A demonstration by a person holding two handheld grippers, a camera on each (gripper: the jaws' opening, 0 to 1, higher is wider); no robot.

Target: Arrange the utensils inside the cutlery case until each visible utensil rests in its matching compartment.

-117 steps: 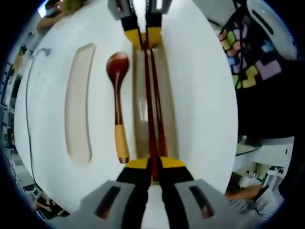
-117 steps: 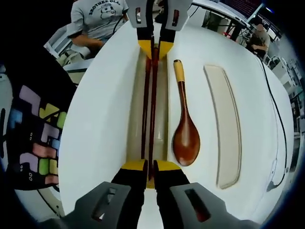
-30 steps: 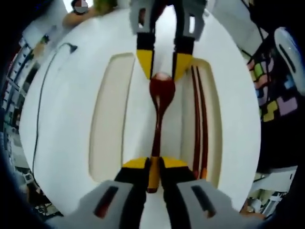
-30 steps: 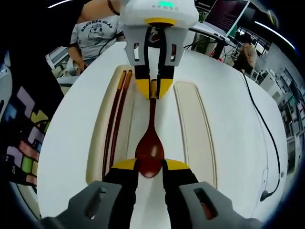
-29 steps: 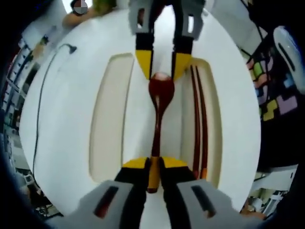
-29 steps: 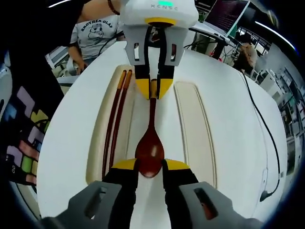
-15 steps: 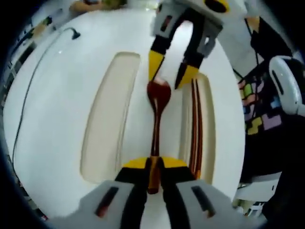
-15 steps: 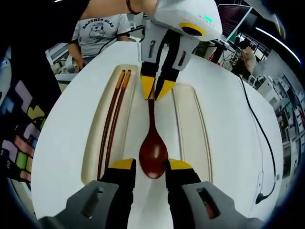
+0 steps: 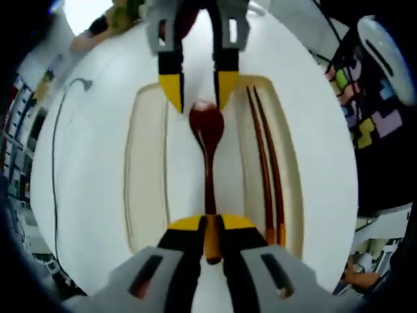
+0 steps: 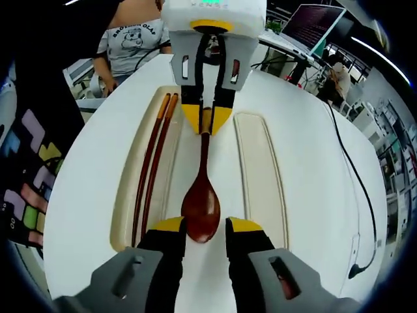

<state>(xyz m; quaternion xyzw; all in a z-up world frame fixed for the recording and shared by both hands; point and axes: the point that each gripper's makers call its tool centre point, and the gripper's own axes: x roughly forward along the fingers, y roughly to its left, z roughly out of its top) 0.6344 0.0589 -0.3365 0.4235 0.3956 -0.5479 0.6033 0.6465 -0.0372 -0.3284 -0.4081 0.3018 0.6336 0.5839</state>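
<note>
A dark wooden spoon (image 9: 206, 124) lies lengthwise along the white strip of the cutlery case (image 9: 186, 176) between two cream recesses. My left gripper (image 9: 210, 225) is shut on the spoon's pale handle end. My right gripper (image 9: 199, 91) stands open, its yellow tips on either side of the bowl. In the right gripper view the spoon's bowl (image 10: 201, 215) sits between my right gripper's (image 10: 205, 228) spread jaws, and the left gripper (image 10: 205, 117) pinches the far handle end. Two red-brown chopsticks (image 10: 153, 169) rest in one recess (image 9: 267, 163). The other recess (image 10: 257, 169) holds nothing.
A black cable (image 10: 355, 195) runs over the white table past the empty recess. A person in a grey T-shirt (image 10: 133, 39) sits beyond the table's far edge, near a laptop (image 10: 313, 23). A coloured puzzle mat (image 10: 29, 189) covers the floor beside the table.
Both grippers have left the chopsticks' ends and moved to the spoon. The left one stays shut on the handle, and has swung back in line with the open right one.
</note>
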